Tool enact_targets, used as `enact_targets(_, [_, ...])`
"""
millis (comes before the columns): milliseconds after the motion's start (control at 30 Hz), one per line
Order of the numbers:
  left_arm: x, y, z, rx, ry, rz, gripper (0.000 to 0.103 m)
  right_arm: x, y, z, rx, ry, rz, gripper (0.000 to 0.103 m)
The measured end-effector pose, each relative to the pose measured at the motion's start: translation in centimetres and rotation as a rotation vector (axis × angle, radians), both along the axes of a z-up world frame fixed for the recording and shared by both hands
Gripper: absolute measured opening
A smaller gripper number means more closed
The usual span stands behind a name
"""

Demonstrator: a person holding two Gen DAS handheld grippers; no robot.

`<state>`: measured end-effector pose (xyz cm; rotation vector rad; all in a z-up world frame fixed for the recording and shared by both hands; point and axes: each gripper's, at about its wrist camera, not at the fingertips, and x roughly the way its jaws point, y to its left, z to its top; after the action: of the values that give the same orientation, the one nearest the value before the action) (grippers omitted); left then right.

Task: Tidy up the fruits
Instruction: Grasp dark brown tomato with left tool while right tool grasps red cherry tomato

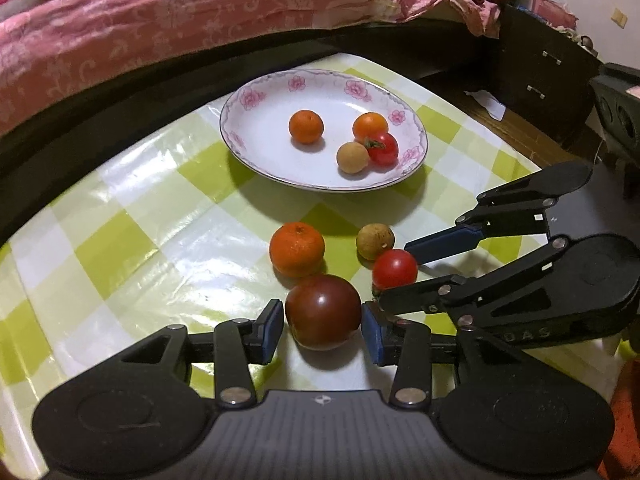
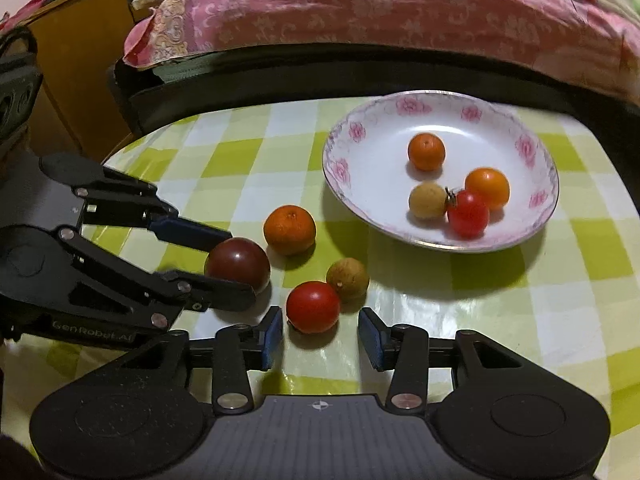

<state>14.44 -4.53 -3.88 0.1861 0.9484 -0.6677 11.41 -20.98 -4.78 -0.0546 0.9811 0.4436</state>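
A white floral plate (image 1: 256, 92) (image 2: 360, 152) holds two small oranges, a tan longan and a red cherry tomato. On the checked tablecloth lie a mandarin (image 1: 297, 249) (image 2: 289, 229), a dark red tomato (image 1: 323, 311) (image 2: 237, 264), a green-brown longan (image 1: 375, 241) (image 2: 347, 278) and a red tomato (image 1: 394, 269) (image 2: 313, 306). My left gripper (image 1: 323, 330) (image 2: 234, 266) is open, its pads on either side of the dark tomato. My right gripper (image 2: 322, 338) (image 1: 396, 270) is open around the red tomato, with a gap on its right.
A bed with a pink quilt (image 1: 160, 12) (image 2: 400, 12) and dark frame runs behind the table. A dark cabinet (image 1: 548, 68) stands at the right in the left wrist view. A wooden piece of furniture (image 2: 80, 40) stands at the left in the right wrist view.
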Motion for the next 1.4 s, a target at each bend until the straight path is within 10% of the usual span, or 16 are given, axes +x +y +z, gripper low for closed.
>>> enact_targets(300, [0.2,0.0,-0.1,-0.011,0.0,0.012,0.049,0.1,0.2,-0.1,-0.008,-0.011,0.003,0.026])
enact_targets(1400, [-0.6,-3.2,-0.8,0.06,-0.075,0.083,0.047,-1.1,-0.2,0.4,-0.136,-0.016,-0.068,0.026])
